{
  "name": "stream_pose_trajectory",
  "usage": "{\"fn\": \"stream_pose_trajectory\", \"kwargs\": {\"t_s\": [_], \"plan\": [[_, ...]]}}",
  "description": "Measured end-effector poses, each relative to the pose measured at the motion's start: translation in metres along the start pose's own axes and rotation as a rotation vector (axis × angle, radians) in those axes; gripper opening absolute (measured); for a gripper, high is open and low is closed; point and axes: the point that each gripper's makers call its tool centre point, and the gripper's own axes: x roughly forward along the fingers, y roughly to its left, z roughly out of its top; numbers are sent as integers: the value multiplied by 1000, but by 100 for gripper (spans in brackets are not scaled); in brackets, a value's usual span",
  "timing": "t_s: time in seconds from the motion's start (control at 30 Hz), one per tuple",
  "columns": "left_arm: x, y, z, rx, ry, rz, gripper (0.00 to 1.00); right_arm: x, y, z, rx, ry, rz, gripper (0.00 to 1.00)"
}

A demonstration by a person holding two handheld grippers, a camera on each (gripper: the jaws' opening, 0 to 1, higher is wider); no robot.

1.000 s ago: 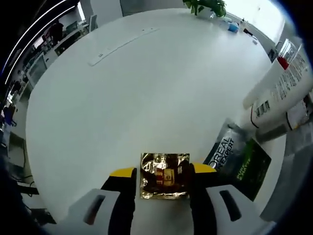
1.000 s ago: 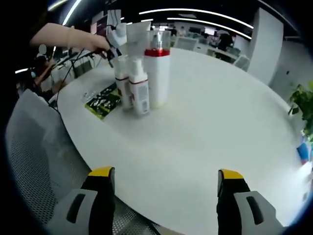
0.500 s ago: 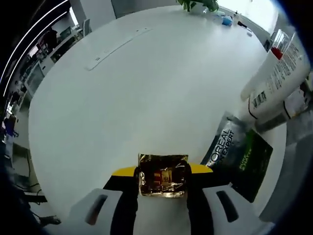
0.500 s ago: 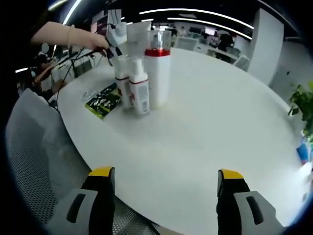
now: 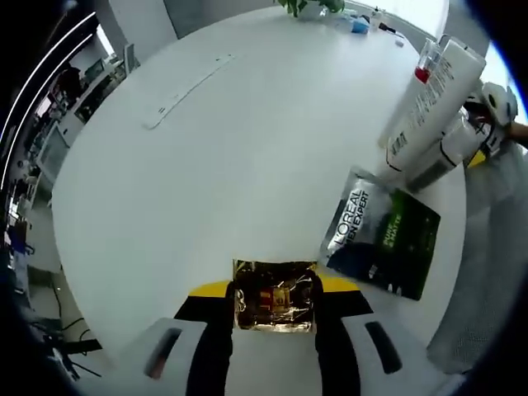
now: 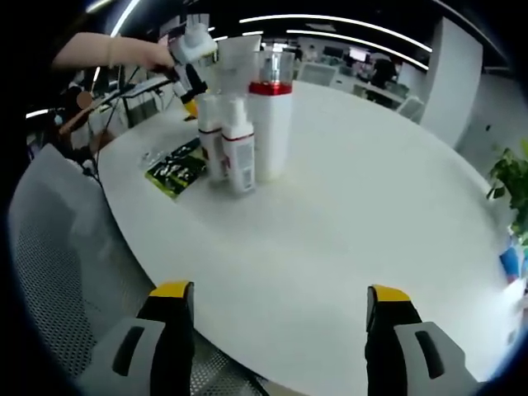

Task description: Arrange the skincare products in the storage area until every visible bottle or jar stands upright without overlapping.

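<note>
Left tongs [image 5: 275,297]: closed on a gold foil sachet [image 5: 275,295], which is held flat between the two yellow-tipped jaws, near the camera and above the counter [image 5: 231,165]. In the right gripper view these tongs [image 6: 191,64] appear at the far left, in a person's hand [image 6: 157,54], just behind the bottle group.

Right tongs [image 6: 280,309]: jaws set wide apart with nothing between them, hanging over the near edge of the counter [image 6: 363,214].

Dark sachet [image 5: 380,242]: a green-and-black L'Oréal Men Expert packet lying flat on the counter, right of the gold foil sachet and near the bottles. In the right gripper view it [image 6: 175,171] lies left of the bottle group, close to the counter's edge.

Bottle group: a tall white bottle with a red collar and clear cap [image 6: 270,124] stands upright; two smaller white bottles with red labels [image 6: 239,148] stand upright just beside it on its left, too close together to tell whether they touch. In the left gripper view the tall bottle [image 5: 429,103] is at the far right.

Surroundings: a mesh chair back [image 6: 58,247] at the near left; a green plant [image 6: 510,181] at the far right; a long white strip [image 5: 188,89] lying on the far part of the counter.
</note>
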Motion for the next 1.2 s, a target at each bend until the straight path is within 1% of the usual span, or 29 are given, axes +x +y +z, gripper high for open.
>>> {"fn": "stream_pose_trajectory", "kwargs": {"t_s": [0.1, 0.17, 0.23, 0.27, 0.37, 0.43, 0.5, 0.53, 0.7, 0.73, 0.83, 0.87, 0.93, 1.0, 1.07, 1.2], "plan": [[-6, -9, -1, 32, 9, -14, 39, 0, -1, 0, -2, 0, -2, 90], [-12, -22, -3, 59, 19, -26, 39, -1, 0, 0, -1, -1, -5, 89], [-9, -20, -9, 89, 33, -30, 39, -1, -1, 0, 0, -1, -6, 89], [-8, -16, -10, 105, 43, -26, 39, -1, -1, 0, -1, -2, -7, 89], [-4, -15, -15, 131, 51, -36, 39, 0, -2, 0, -2, -3, -9, 89], [-5, -23, -15, 152, 56, -44, 39, 0, -1, 0, -4, -3, -10, 89], [-4, -24, -15, 165, 53, -60, 39, -1, -1, 0, -9, -1, -11, 89], [-3, -31, -15, 184, 48, -74, 39, -1, -1, 1, -8, -3, -12, 89], [7, -39, -24, 243, 78, -97, 39, 0, -3, -1, -4, -1, -18, 89], [6, -38, -25, 239, 79, -101, 39, 0, -3, -1, -4, 0, -19, 89], [15, -40, -28, 250, 89, -116, 39, 0, -4, 0, 0, -1, -20, 89], [13, -41, -28, 256, 94, -117, 39, 0, -4, 0, 0, 0, -21, 89], [17, -40, -28, 267, 96, -121, 39, -1, -3, 0, 1, -2, -21, 89], [17, -41, -28, 259, 93, -129, 39, -1, -3, 1, 3, -2, -21, 89], [20, -42, -27, 253, 96, -133, 39, -1, -3, 1, 5, -3, -21, 89], [28, -46, -29, 267, 111, -146, 40, -2, -4, 1, 11, -4, -24, 89]]}}
